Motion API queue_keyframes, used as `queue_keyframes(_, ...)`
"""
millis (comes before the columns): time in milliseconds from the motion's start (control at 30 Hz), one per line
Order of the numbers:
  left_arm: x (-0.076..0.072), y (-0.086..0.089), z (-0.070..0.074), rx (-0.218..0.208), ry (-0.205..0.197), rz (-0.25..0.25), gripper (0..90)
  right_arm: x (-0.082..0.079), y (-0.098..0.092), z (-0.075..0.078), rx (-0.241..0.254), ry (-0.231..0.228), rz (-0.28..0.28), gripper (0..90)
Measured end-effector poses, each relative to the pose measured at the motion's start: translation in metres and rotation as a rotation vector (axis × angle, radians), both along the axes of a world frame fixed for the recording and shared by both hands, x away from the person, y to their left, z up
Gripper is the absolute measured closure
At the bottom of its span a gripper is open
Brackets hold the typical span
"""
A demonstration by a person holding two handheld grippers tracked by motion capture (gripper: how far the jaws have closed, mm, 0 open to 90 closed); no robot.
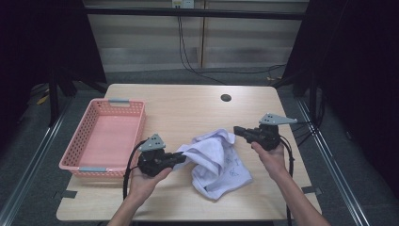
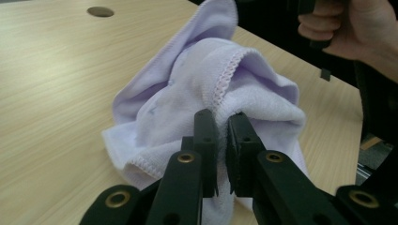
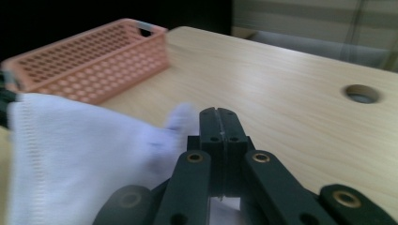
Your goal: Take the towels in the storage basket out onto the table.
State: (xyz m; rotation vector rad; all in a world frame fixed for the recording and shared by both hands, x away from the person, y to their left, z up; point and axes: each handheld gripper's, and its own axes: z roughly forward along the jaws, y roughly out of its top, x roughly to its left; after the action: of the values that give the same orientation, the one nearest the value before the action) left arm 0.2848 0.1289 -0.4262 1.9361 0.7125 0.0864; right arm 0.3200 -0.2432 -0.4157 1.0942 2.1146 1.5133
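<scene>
Towel (image 1: pixel 216 162), pale lilac: soft, light, limp, bunches easily. My left gripper (image 2: pixel 223 140) pinches its stitched hem, best hold. My right gripper (image 3: pixel 219 123): jaws closed; contents unclear.

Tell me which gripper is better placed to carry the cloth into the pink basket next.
Left, probably. The left gripper pinches a fold of the crumpled white terry cloth and sits beside the pink perforated plastic basket; the right gripper is shut, across the cloth.
</scene>
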Motion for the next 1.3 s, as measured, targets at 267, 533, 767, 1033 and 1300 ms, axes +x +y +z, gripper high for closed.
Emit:
queue_keyframes(267, 0.002, 0.001, -0.007, -0.001, 0.044, -0.036, 60.7, 0.002, 0.019, -0.021, -0.065, 0.045, 0.127, 52.7)
queue_keyframes(533, 0.024, -0.044, -0.004, -0.027, 0.042, -0.085, 42.0, 0.025, 0.049, -0.027, -0.055, 0.060, 0.181, 35.8)
queue_keyframes(767, 0.026, -0.070, -0.046, 0.134, 0.087, -0.073, 49.9, 0.032, 0.056, -0.055, -0.085, 0.147, 0.190, 60.4)
queue_keyframes(1033, 0.020, -0.043, -0.015, 0.003, 0.026, -0.089, 82.9, 0.034, 0.036, -0.036, 0.003, 0.121, 0.127, 77.8)
queue_keyframes(1300, 0.003, -0.021, 0.016, -0.070, -0.034, -0.100, 83.7, 0.049, 0.010, -0.008, 0.032, 0.092, 0.027, 85.0)
